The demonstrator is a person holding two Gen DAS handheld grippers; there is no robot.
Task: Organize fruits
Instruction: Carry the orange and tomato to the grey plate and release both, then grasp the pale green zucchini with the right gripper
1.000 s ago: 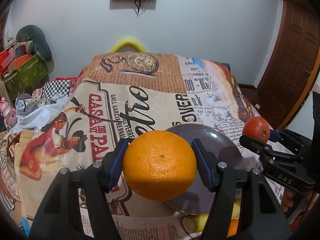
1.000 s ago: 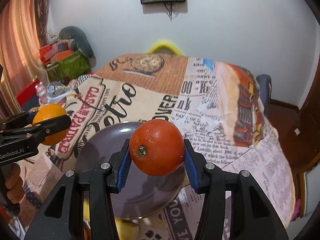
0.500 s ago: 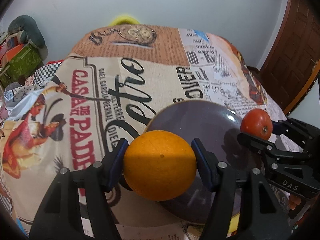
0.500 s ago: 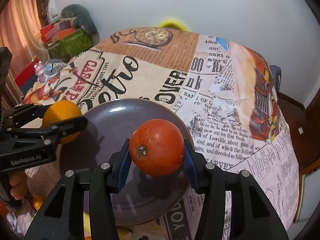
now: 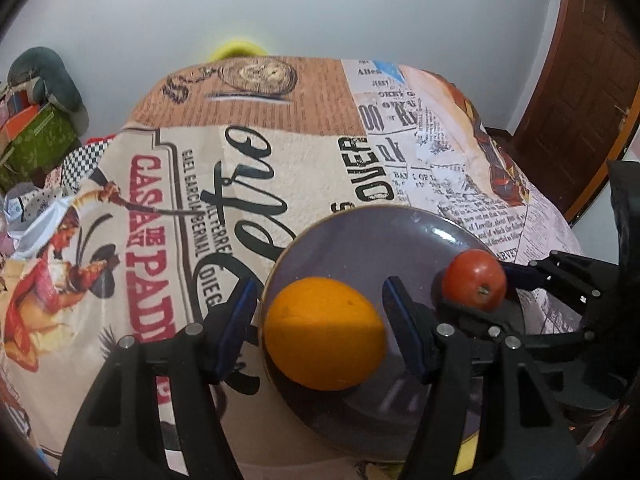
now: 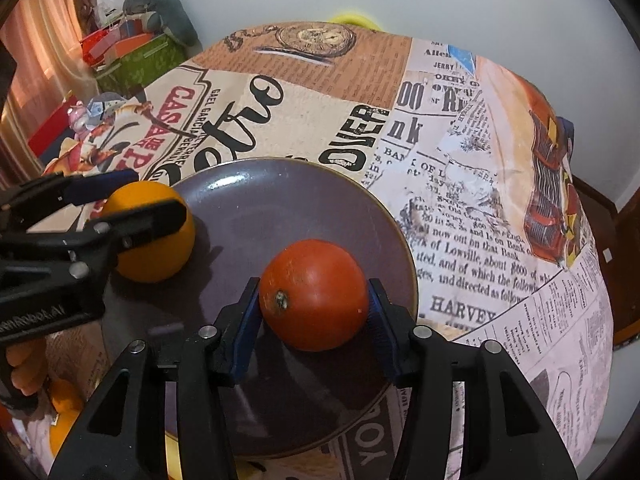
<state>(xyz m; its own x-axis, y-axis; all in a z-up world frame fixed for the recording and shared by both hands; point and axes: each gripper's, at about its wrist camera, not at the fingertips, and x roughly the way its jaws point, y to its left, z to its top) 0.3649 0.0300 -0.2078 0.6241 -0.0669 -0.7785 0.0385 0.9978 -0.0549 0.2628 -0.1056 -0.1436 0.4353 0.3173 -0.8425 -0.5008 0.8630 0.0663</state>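
A dark purple plate (image 5: 360, 240) (image 6: 280, 200) lies on the printed tablecloth. The orange (image 5: 324, 332) (image 6: 148, 260) rests on the plate's left edge, out at the tips of my left gripper (image 5: 320, 280). A thin dark gap shows between the orange and each blue pad, so the pads do not press it. The red tomato (image 6: 314, 294) (image 5: 474, 280) sits on the plate's right part between the fingers of my right gripper (image 6: 314, 282). Its jaws are opening, and the pads still touch the tomato's sides.
The tablecloth (image 6: 460, 240) drops off at the right and near edges. More orange and yellow fruit (image 6: 64, 404) lies below the plate's near left side, beside a person's fingers (image 6: 24, 368). Boxes (image 6: 132, 56) stand far left, and a wooden door (image 5: 580, 100) is at the right.
Both grippers came down onto the plate. The orange slid forward out of the left pads and now rests on the plate. The tomato now sits on the plate and the right fingers spread slightly.
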